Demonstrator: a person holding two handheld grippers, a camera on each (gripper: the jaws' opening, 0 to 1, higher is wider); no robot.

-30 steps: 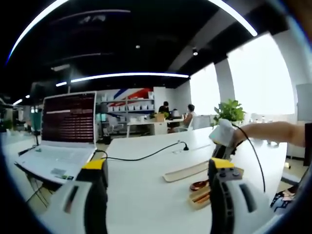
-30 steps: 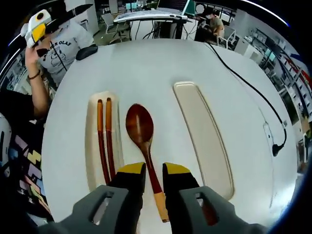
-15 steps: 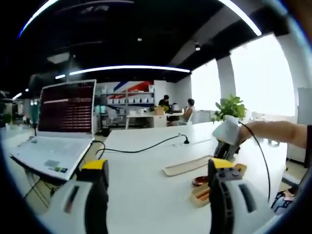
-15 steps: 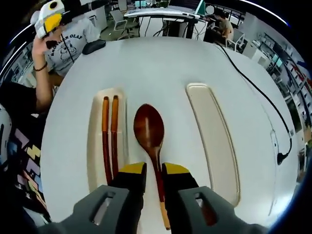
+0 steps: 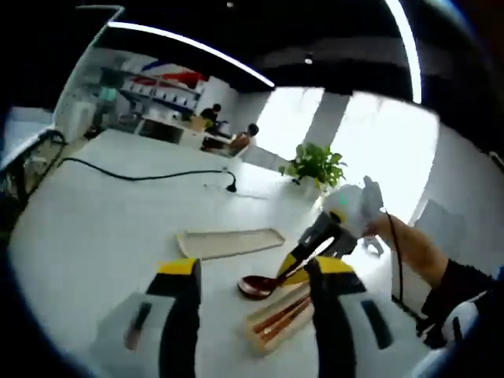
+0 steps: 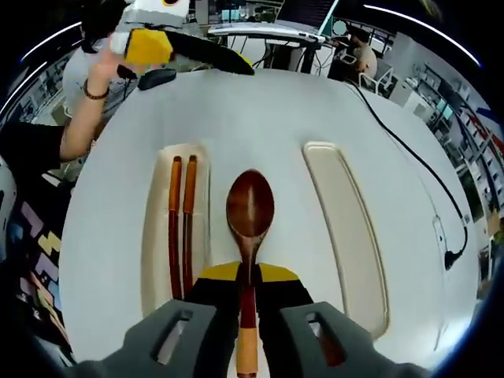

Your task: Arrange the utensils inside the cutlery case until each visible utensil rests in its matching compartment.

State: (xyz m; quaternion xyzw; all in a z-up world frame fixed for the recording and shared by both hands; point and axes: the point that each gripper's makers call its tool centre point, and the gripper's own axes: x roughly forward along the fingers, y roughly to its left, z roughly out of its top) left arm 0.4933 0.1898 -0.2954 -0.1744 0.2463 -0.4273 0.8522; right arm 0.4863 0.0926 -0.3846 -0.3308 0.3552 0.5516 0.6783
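Right gripper (image 6: 247, 277) jaws apparently clamp spoon (image 6: 250, 213) handle beside chopsticks (image 6: 181, 224).

The left gripper view is blurred, and a bright window (image 5: 370, 134) glares at upper right. The right gripper view is sharp, evenly lit, with curved edges.

An open office with a big white table, dark ceiling and bright windows.
The white table (image 6: 236, 110) has a round end, and a black cable (image 5: 134, 175) lies across it. In the left gripper view, long light strips (image 5: 189, 47) cross the dark ceiling, tall windows (image 5: 378, 150) glow white, and a green potted plant (image 5: 315, 165) stands near them. Far behind, shelves (image 5: 153, 98) line the wall and two people sit at a desk (image 5: 228, 140). The right gripper view shows more desks (image 6: 260, 31) beyond the table.
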